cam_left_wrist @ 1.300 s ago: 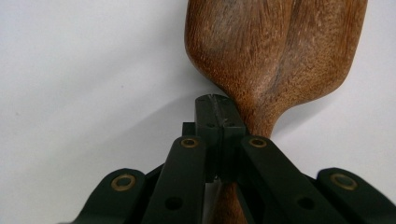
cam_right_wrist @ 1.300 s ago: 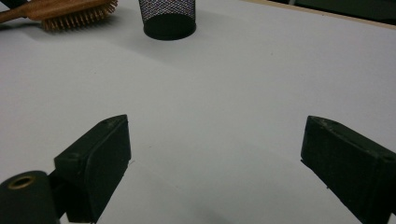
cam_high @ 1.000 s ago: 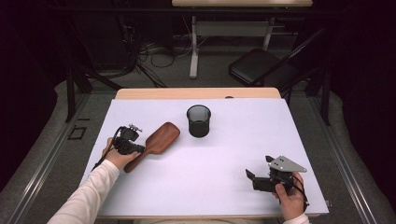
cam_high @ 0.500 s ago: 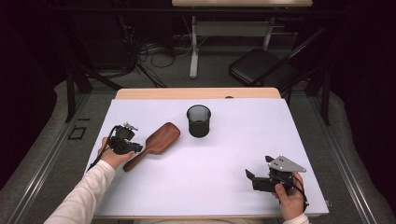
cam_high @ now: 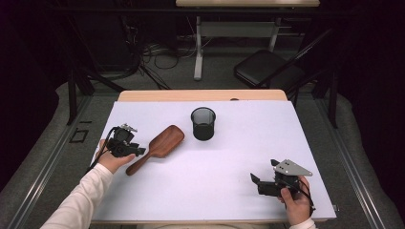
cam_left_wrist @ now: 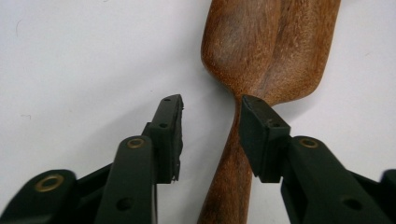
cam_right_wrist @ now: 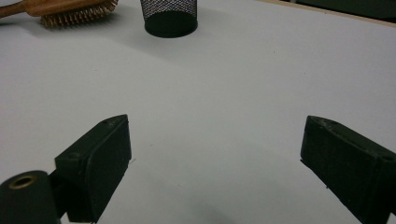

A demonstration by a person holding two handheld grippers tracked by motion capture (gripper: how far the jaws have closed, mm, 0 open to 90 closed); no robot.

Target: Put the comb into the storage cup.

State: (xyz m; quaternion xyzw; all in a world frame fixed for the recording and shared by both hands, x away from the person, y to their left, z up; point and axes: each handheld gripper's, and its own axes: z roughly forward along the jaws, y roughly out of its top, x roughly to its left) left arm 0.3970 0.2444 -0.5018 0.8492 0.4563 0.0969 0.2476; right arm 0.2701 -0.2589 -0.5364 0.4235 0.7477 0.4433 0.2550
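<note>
A wooden hairbrush lies bristles down on the white table, left of centre. Its handle points toward my left gripper. In the left gripper view the brush handle runs up between the jaws to the broad back of the brush. My left gripper has just been opening; its left pad stands clear of the handle, and the right one is at the handle's edge. My right gripper rests open near the front right edge with nothing between the jaws. The brush lies far off.
A black mesh cup stands upright behind the middle of the table, right of the brush head; it is also in the right gripper view. Beyond the table's wooden far edge are a black chair and floor cables.
The left gripper's jaws have opened off the brush handle, and the left hand has drawn slightly back to the left. The brush stays on the table. The right gripper has not moved.
</note>
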